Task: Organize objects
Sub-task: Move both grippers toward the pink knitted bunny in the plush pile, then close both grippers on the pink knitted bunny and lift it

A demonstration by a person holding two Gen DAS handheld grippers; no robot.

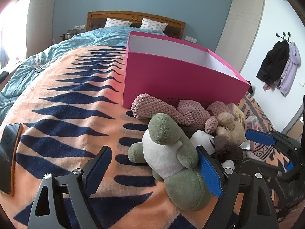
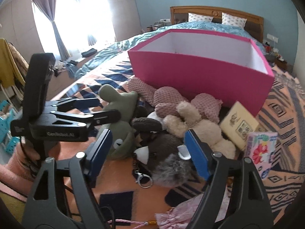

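Note:
A pile of soft toys lies on the orange and navy blanket in front of an open pink box (image 1: 181, 76) (image 2: 200, 72). My left gripper (image 1: 152, 169) is open, its jaws either side of a green and white plush dinosaur (image 1: 171, 152), which also shows in the right wrist view (image 2: 118, 103). My right gripper (image 2: 146, 152) is open around a grey furry toy with a key ring (image 2: 167, 164). A pink knitted toy (image 1: 162, 108) (image 2: 171, 101) and a beige plush (image 2: 200, 129) lie against the box.
A phone (image 1: 9, 148) lies at the blanket's left edge. A cream card box (image 2: 240, 124) and a pink floral packet (image 2: 261, 150) lie right of the pile. A pink cloth pouch (image 2: 177, 215) lies near me. Pillows and the headboard are beyond the box.

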